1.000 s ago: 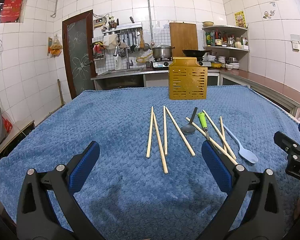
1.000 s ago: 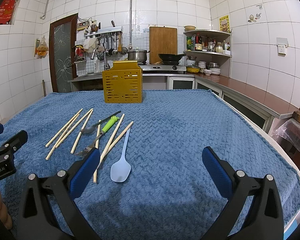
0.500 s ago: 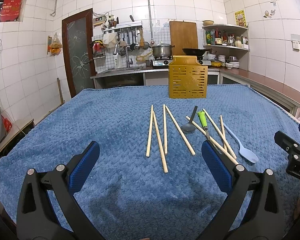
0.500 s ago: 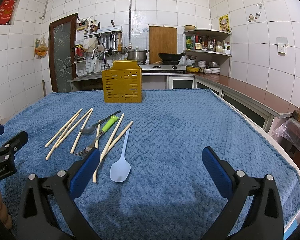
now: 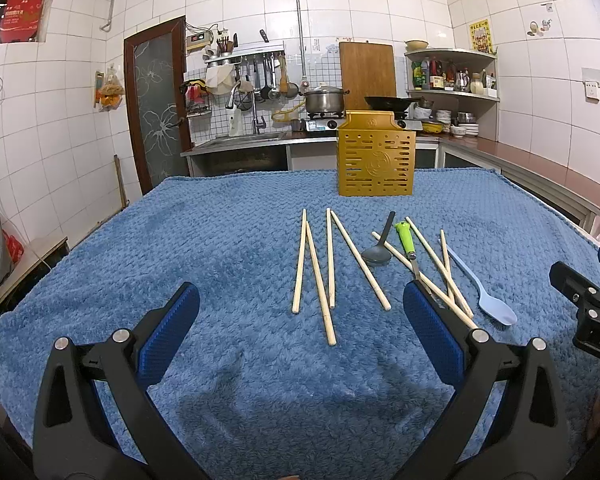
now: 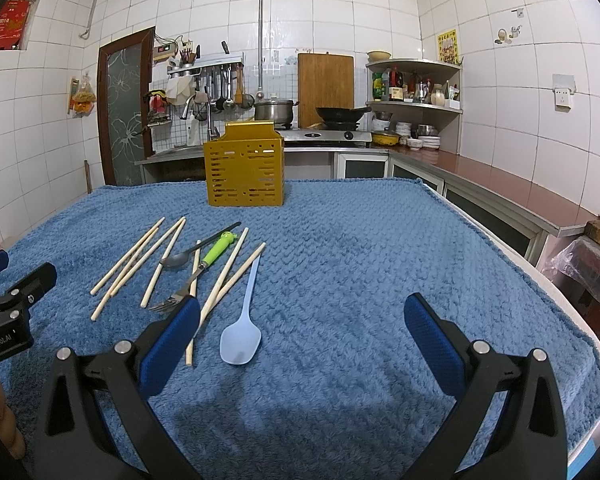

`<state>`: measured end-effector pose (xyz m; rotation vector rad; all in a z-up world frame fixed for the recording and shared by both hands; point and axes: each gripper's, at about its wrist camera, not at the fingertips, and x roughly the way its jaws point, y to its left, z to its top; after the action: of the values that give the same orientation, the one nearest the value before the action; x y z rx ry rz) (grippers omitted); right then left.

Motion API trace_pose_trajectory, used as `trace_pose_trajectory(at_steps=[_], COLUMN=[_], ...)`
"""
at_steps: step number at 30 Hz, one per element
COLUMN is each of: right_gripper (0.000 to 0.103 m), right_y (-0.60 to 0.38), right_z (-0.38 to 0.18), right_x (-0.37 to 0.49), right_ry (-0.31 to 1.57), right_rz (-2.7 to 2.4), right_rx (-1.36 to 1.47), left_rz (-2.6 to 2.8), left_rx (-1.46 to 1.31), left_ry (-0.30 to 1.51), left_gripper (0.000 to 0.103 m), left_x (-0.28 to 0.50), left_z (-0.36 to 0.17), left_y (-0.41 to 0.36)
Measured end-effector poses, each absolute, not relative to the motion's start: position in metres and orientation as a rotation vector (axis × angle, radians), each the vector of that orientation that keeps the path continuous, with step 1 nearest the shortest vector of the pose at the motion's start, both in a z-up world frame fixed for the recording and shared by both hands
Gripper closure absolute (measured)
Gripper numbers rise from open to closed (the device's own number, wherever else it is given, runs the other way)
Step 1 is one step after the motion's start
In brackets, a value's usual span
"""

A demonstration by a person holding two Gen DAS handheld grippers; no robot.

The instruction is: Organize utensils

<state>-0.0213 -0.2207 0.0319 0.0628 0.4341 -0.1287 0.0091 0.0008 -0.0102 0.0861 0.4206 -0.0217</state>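
Nothing looks sorted yet. The pale wooden chopsticks (image 5: 314,272) lie loose on the worktop, spread in a fan, with a dark metal spoon (image 5: 377,254), a green-handled metal fork (image 6: 204,266) and a light blue plastic spoon (image 6: 242,330) mixed among those on the right. The yellow perforated plastic utensil holder (image 5: 375,164) stands upright well behind them, near the far edge; whether anything is in it cannot be told from here. By my reading, every piece on the cloth is left to do.

The blue fleece-covered worktop (image 6: 380,280) is bare to the right of the utensils and in front of the holder, giving free passage. Its right edge drops off close by.

The left hand-held gripper (image 5: 300,322) and right hand-held gripper (image 6: 302,332) are both spread wide, empty, above the near cloth.
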Motion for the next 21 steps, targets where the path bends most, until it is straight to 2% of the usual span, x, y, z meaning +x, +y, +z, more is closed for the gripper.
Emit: trace_pose_trajectory(at_steps=[21], right_gripper=[0.004], right_y=[-0.2216], right_z=[0.0336], right_x=[-0.0230], right_ry=[0.433], right_rz=[-0.129], right_rx=[0.064], left_rz=[-0.022], left_rx=[0.086], left_ry=[0.421], left_gripper=[0.005], left_x=[0.0094], left_z=[-0.0102], left_y=[0.0013])
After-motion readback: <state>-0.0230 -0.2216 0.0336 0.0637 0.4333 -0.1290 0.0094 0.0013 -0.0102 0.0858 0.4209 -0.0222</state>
